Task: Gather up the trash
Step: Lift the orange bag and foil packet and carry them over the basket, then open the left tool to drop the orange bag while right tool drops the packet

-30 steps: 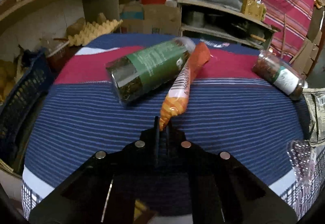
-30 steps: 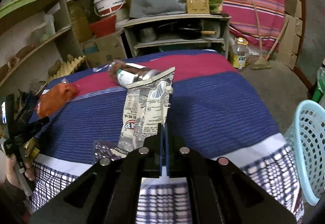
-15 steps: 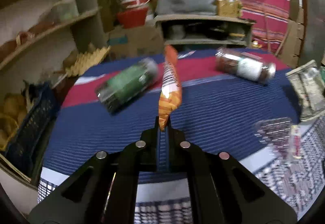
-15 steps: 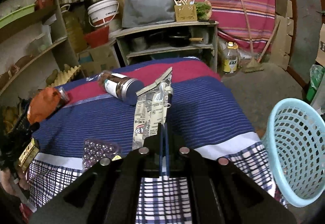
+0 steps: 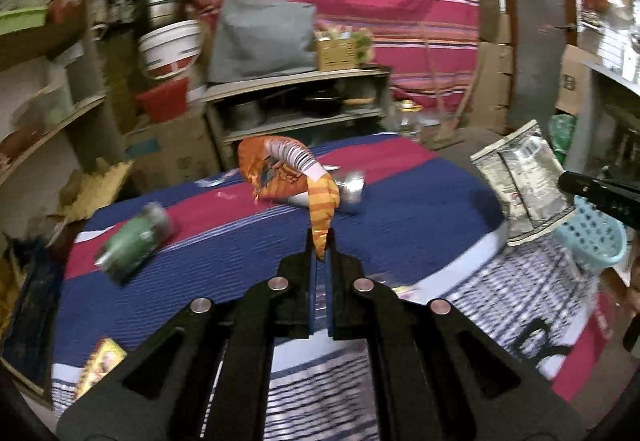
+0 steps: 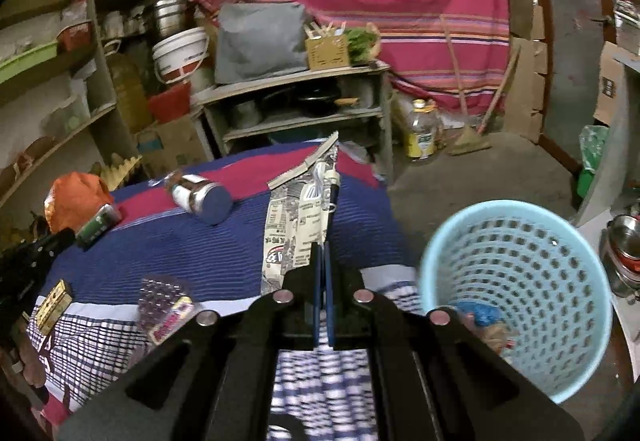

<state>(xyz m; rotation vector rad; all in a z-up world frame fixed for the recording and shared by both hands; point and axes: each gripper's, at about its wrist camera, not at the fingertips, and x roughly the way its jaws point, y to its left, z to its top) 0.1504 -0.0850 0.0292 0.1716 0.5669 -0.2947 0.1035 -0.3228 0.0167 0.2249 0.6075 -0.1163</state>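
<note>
My left gripper (image 5: 320,253) is shut on an orange snack wrapper (image 5: 288,177) and holds it above the striped table (image 5: 224,273). My right gripper (image 6: 322,253) is shut on a white printed wrapper (image 6: 300,225), raised over the table's right end. That wrapper (image 5: 524,177) and the right gripper also show in the left wrist view. The orange wrapper (image 6: 74,201) shows at the left of the right wrist view. A light blue trash basket (image 6: 516,289) stands on the floor to the right of the table, with some trash inside.
A green-labelled jar (image 5: 136,245) and a silver-lidded jar (image 6: 200,195) lie on the table. A blister pack (image 6: 162,305) and a small yellow box (image 6: 52,305) lie near the front edge. Shelves (image 6: 296,101) stand behind; an oil bottle (image 6: 422,133) is on the floor.
Both grippers have lifted their wrappers off the table and swung right. The blue basket has come closer in the right wrist view.
</note>
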